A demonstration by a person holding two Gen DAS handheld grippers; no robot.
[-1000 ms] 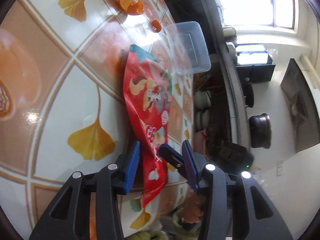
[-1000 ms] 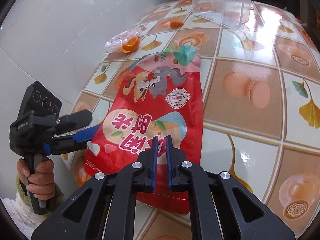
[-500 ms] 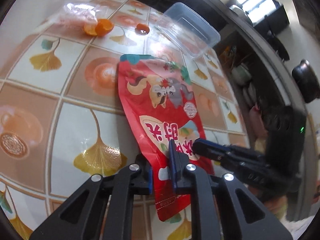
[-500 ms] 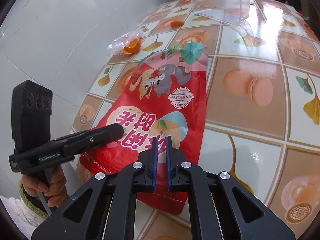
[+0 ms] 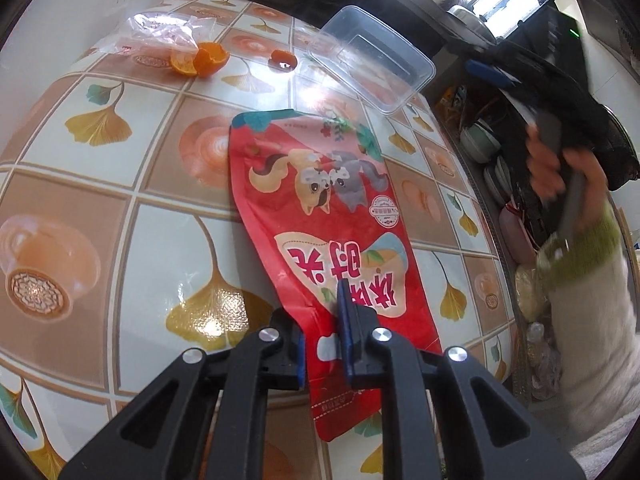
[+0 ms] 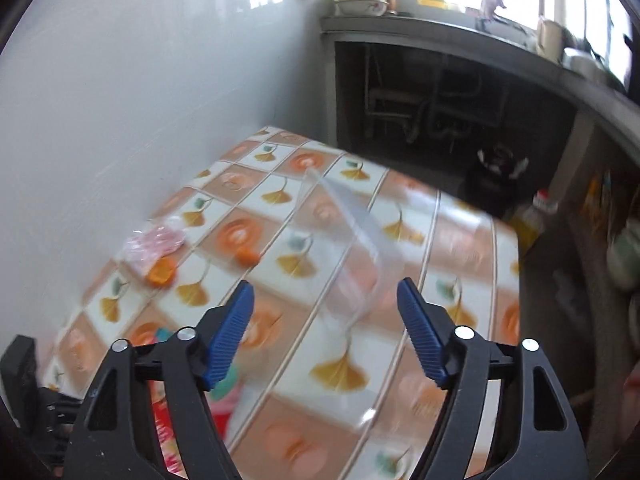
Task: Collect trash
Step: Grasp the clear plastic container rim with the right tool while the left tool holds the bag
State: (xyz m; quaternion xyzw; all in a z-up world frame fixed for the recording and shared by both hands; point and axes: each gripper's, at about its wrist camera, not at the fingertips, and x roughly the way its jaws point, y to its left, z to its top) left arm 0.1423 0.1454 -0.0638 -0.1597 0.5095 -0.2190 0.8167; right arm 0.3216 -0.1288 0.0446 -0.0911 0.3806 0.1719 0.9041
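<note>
The left gripper (image 5: pixel 323 340) pinches the lower part of the red snack bag (image 5: pixel 332 240); the bag stretches forward from its fingers, flat on the patterned table (image 5: pixel 120 184). The right gripper (image 6: pixel 326 332) has just been opening; its fingers are spread with nothing between them. Beyond them, blurred, seems to lie a clear plastic container (image 6: pixel 352 248).

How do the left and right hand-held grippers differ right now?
The left hand-held gripper is shut on the red snack bag, pinching its near end; the right hand-held gripper is open with nothing between its pads, its jaws having just opened. The left one sits low at the bag on the patterned table; the right one is raised, facing the clear plastic container. Both have black frames and blue pads.
</note>
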